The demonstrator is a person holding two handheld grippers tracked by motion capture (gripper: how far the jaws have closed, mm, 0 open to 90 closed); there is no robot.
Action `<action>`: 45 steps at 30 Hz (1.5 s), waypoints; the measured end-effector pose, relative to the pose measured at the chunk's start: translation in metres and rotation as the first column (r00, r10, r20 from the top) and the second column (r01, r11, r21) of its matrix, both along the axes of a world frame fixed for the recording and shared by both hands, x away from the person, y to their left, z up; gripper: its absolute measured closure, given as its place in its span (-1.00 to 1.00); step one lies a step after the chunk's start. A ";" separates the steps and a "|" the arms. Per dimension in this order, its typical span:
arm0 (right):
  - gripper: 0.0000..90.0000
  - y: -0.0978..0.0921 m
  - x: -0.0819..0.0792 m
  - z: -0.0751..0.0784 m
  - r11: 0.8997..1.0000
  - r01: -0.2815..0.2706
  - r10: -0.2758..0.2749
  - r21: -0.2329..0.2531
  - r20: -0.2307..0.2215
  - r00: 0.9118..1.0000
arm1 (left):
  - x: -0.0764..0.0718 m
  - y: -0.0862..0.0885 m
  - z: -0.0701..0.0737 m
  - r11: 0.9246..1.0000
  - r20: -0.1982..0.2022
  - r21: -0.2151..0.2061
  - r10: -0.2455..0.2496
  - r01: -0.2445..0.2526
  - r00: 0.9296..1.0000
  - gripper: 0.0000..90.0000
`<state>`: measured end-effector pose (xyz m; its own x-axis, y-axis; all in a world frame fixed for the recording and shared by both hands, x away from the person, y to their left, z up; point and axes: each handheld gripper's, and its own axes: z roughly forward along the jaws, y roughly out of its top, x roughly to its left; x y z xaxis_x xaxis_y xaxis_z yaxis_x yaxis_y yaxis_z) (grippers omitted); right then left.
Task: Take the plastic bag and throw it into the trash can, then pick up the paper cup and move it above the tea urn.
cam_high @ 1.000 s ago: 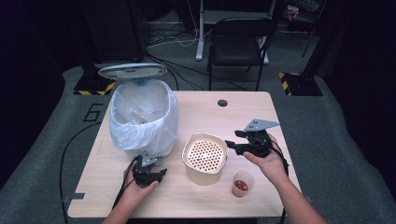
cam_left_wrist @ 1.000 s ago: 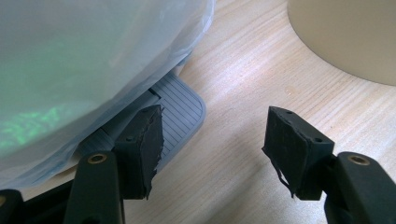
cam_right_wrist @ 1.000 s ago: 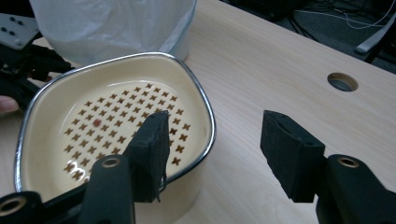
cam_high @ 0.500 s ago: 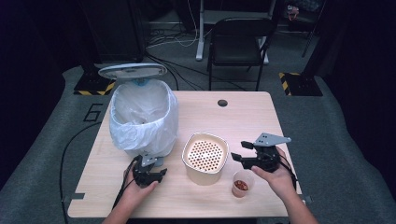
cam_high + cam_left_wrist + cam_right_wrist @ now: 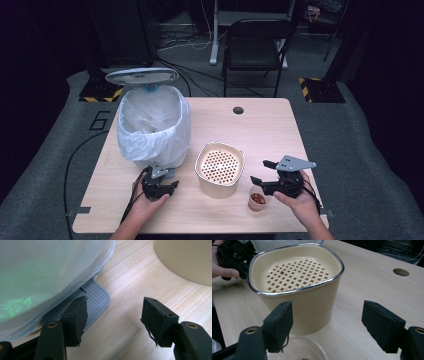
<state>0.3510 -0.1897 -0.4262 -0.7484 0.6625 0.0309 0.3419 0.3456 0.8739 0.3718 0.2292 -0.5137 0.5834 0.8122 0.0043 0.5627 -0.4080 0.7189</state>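
In the high view a wooden table point(image 5: 280, 130) fills the middle of the frame. At its left stands a pedal bin point(image 5: 152, 127) lined with a white plastic bag, its lid point(image 5: 141, 76) raised. Right of it, at lower centre, sits a cream container point(image 5: 219, 169) with a perforated insert. Just beside its lower right corner is a small clear cup point(image 5: 257, 198) holding something red. The left gripper point(image 5: 170, 185) is at the bin's foot at lower left; the right gripper point(image 5: 262, 172) is at lower right, jaws pointing left over the cup.

In the left gripper view, the jaws stand wide apart and empty. The left one is over the bin's grey ribbed pedal point(image 5: 96, 301); the bag point(image 5: 50, 272) fills the upper left.

In the right gripper view, the jaws gape wide, empty. The container point(image 5: 298, 286) is centred beyond them, the cup's rim point(image 5: 298, 345) at the bottom edge, the left gripper point(image 5: 233, 257) at the upper left.
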 end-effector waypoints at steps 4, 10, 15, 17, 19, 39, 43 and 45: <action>-0.57 -0.001 -0.008 -0.009 1.000 -0.010 0.010 0.013 -0.004 1.000 | 0.001 0.001 0.001 1.000 -0.003 0.012 -0.012 0.012 1.000 -0.17; -0.68 -0.001 -0.018 -0.016 0.999 -0.036 0.036 0.025 -0.020 0.999 | 0.001 0.001 0.001 1.000 -0.003 0.012 -0.012 0.012 1.000 -0.17; -0.77 -0.001 -0.022 -0.021 0.998 -0.049 0.050 0.042 -0.023 0.998 | 0.000 0.000 0.000 1.000 -0.005 -0.005 0.002 -0.002 1.000 -0.17; -0.78 -0.001 -0.023 -0.023 0.998 -0.052 0.053 0.038 -0.025 0.998 | 0.000 0.000 0.000 1.000 -0.003 -0.005 0.002 -0.002 1.000 -0.17; -0.80 -0.001 -0.024 -0.026 0.998 -0.055 0.056 0.039 -0.039 0.998 | 0.000 0.000 -0.001 1.000 0.006 -0.010 0.008 -0.008 1.000 -0.17; -0.74 0.006 -0.026 -0.052 0.995 -0.100 0.099 -0.008 -0.085 0.992 | 0.001 0.001 0.001 1.000 -0.005 -0.002 -0.001 0.001 1.000 -0.17; -0.69 0.006 -0.026 -0.057 0.994 -0.106 0.104 -0.028 -0.088 0.991 | 0.001 0.001 0.000 1.000 0.001 -0.008 0.002 -0.002 1.000 -0.17; -0.68 0.006 -0.025 -0.059 0.994 -0.104 0.101 -0.038 -0.086 0.991 | 0.001 0.001 0.000 1.000 0.002 -0.008 0.002 -0.002 1.000 -0.17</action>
